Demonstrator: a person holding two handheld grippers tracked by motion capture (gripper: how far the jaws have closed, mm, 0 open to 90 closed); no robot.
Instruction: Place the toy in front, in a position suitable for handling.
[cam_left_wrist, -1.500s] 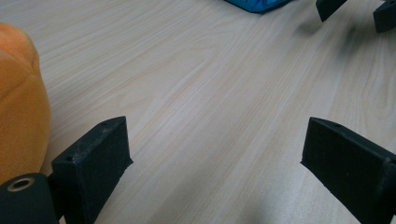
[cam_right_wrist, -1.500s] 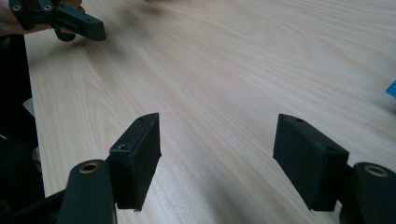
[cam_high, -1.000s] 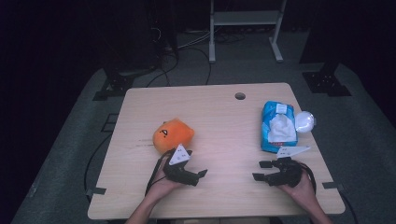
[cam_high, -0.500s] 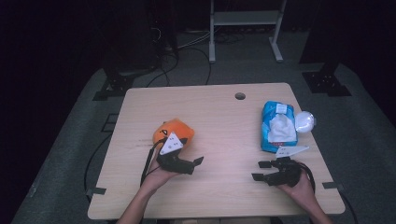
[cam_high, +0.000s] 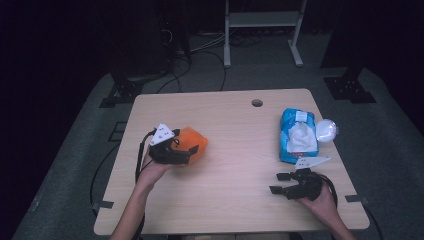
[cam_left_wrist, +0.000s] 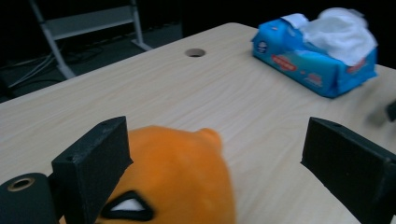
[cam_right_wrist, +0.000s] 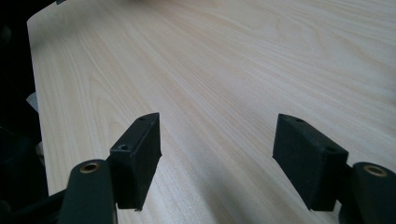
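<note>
Left gripper view is showing my left tongs (cam_left_wrist: 224, 154) gaping apart around the soft orange plush toy (cam_left_wrist: 177, 182) lying on the pale wooden surface (cam_left_wrist: 196, 102), off-centre, so closing risks pinching fabric and slipping, while my right tongs (cam_right_wrist: 217, 154) are idling apart.

The orange plush toy (cam_high: 192, 145) sits left of centre in the high view, on the left half of the wooden table, a soft rounded lump with its lower left side covered by the black gripper over it. In the left gripper view the orange plush toy (cam_left_wrist: 177, 182) fills the lower middle of the frame, bright orange and fuzzy, with a small rounded nub at its upper right and a black-edged white eye shape at the bottom edge. It rests on the tabletop and looks whole and unsquashed.
</note>
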